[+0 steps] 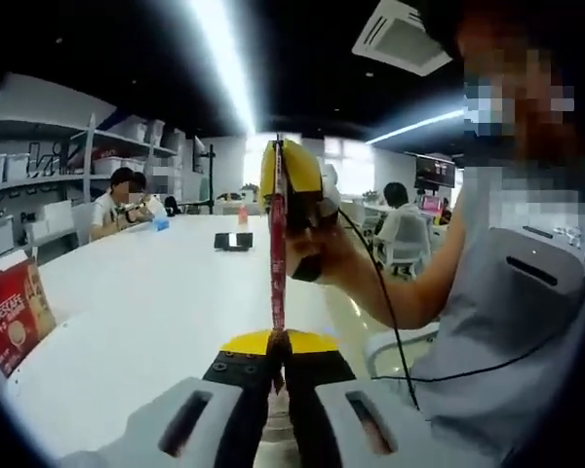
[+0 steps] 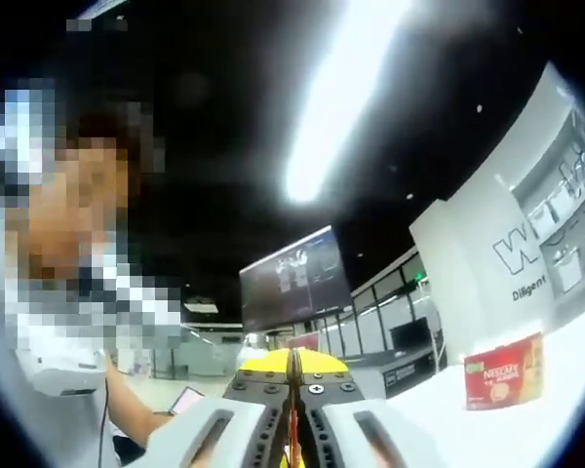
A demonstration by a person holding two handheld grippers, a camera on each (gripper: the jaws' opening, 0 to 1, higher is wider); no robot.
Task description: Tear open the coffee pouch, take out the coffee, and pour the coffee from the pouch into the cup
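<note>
Nearby, red Nescafé box on white table; both hand-held grippers clamped on coffee pouch.

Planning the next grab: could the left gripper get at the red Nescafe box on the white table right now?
Probably not yet: the left gripper is shut on the red coffee stick pouch, though the red Nescafe box stands unobstructed on the white table.

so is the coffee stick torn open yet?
Cannot tell. The coffee stick is stretched edge-on between the left gripper and the right gripper; no tear or spilled powder shows.
</note>
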